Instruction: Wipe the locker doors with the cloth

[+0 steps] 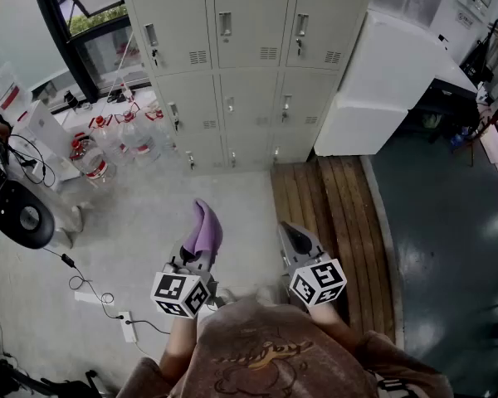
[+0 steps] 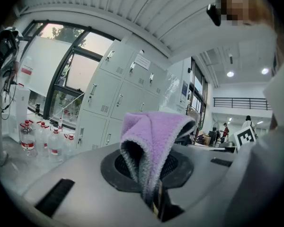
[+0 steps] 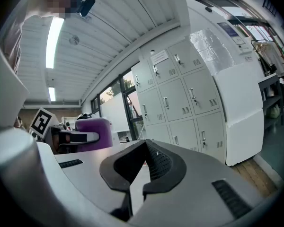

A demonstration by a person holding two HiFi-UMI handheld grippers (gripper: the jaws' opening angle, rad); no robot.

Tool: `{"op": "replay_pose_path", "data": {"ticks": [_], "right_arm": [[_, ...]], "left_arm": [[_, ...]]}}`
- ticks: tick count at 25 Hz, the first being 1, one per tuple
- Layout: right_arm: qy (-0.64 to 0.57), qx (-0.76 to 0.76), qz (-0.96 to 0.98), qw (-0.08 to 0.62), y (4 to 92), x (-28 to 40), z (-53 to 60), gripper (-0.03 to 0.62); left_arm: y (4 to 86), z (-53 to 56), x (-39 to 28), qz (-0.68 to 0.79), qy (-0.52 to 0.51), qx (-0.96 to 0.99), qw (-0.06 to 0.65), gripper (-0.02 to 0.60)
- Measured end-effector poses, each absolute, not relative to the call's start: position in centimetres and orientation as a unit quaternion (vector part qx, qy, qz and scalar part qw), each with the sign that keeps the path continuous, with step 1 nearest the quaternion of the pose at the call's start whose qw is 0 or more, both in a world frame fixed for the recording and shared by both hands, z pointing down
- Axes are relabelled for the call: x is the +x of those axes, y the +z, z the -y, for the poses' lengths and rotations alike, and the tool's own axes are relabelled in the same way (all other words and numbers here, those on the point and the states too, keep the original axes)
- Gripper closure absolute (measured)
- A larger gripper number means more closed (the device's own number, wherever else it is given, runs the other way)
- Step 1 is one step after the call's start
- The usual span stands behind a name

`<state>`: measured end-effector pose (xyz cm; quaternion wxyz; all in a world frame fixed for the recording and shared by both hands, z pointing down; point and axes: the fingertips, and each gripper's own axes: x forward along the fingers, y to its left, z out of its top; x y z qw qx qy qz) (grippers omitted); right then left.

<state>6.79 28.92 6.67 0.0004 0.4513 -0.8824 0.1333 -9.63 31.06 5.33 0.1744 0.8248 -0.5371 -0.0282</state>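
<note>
A bank of pale grey locker doors (image 1: pixel 249 65) stands ahead of me across the concrete floor, some way off from both grippers. My left gripper (image 1: pixel 197 255) is shut on a purple cloth (image 1: pixel 204 229), which sticks up in a fold from between its jaws. The left gripper view shows the cloth (image 2: pixel 154 136) pinched in the left gripper (image 2: pixel 150 169), with the lockers (image 2: pixel 118 98) beyond. My right gripper (image 1: pixel 296 235) is shut with nothing in it. In the right gripper view the right gripper (image 3: pixel 144 164) points toward the lockers (image 3: pixel 180 93), and the cloth (image 3: pixel 92 132) shows at the left.
Several water bottles (image 1: pixel 108 135) stand on the floor left of the lockers. A large white wrapped appliance (image 1: pixel 382 81) is at the lockers' right. A wooden pallet (image 1: pixel 328 214) lies under my right gripper. A power strip and cables (image 1: pixel 124 326) lie at the left.
</note>
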Motion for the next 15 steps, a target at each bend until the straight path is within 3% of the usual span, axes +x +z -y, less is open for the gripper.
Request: {"op": "replay_pose_path", "data": {"ticks": [15], "right_arm": [[0.135,0.464,0.875,0.012,8.7,13.6,-28.0,0.597]], "left_arm": [[6.7,-29.6,-5.9,0.556,-0.030,0.812,0.173,0.543]]}}
